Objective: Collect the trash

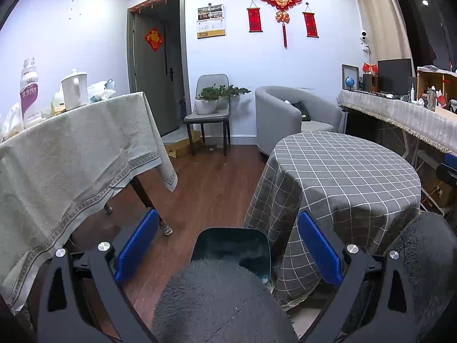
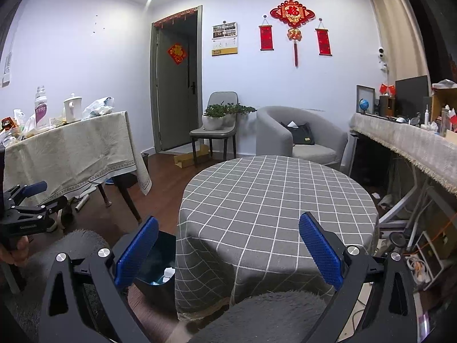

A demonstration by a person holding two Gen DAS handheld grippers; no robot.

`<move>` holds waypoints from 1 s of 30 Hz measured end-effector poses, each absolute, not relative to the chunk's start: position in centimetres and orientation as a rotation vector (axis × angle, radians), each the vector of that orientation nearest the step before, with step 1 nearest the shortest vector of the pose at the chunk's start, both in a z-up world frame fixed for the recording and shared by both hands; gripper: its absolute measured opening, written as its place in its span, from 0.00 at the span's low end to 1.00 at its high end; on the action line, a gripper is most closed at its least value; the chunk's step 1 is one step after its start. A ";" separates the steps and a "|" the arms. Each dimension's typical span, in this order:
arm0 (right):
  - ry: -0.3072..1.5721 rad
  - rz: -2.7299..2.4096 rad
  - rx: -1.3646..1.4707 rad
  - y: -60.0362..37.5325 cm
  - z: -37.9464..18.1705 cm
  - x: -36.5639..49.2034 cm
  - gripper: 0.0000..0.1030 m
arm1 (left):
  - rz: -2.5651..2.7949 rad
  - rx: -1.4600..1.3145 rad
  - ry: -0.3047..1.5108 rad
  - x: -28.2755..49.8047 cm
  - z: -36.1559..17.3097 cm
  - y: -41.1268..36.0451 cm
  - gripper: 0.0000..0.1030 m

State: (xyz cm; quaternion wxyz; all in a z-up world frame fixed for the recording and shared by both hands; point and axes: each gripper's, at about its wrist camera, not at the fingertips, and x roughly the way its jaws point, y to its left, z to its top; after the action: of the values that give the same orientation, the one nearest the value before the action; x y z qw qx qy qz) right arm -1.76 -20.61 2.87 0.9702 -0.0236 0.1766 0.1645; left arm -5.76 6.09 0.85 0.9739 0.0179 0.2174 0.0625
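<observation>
- The left gripper (image 1: 227,245) is hanging with its jaws spread wide and nothing between its blue pads (image 1: 137,245); a knee in fuzzy grey fabric (image 1: 220,300) is filling the bottom of the left wrist view just under it.
- The right gripper (image 2: 228,253) is likewise standing wide open and holding nothing, its blue pads (image 2: 320,250) framing the near edge of the round table; another fuzzy grey knee (image 2: 265,314) is sitting below it.
- In the right wrist view the left gripper is showing at the far left edge, a hand (image 2: 14,251) gripping its handle.
- The dark trash bin (image 1: 232,253) is standing on the wooden floor (image 1: 205,188), just beside the drape of the round table's cloth, between the two knees.
- Trash (image 2: 165,275), white and pale blue crumpled pieces, is lying inside the bin.
- The round table (image 2: 274,200), covered in a grey checked cloth, is sitting directly ahead of the right gripper, its top bare.
- To the left, a table under a beige cloth (image 1: 71,154) is carrying a white kettle (image 1: 74,89), a tall bottle (image 1: 28,94) and plastic bags (image 2: 98,106).
- To the right, a long cloth-covered desk (image 2: 405,143) is holding a monitor (image 2: 411,95) and a small globe (image 2: 364,104).
- Farther back, a grey armchair (image 2: 300,134) and a chair bearing potted plants (image 2: 217,117) are standing against the wall, beside a grey door (image 2: 174,91).
- Red ornaments (image 2: 292,14) are hanging on the far wall.
</observation>
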 end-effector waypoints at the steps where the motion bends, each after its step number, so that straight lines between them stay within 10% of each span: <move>1: 0.358 0.332 -0.046 -20.5 2.8 -1.8 0.97 | 0.125 0.022 0.442 -5.7 0.8 6.3 0.97; 30: 0.370 0.336 -0.017 -21.5 2.8 -1.7 0.97 | 0.125 -0.027 0.445 -5.7 0.8 7.4 0.97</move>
State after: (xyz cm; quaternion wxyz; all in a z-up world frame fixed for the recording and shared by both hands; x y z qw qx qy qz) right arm -1.67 -21.47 2.77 0.9689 -0.0083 0.1831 0.1665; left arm -5.73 7.37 0.84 0.9733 -0.0135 0.2206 0.0620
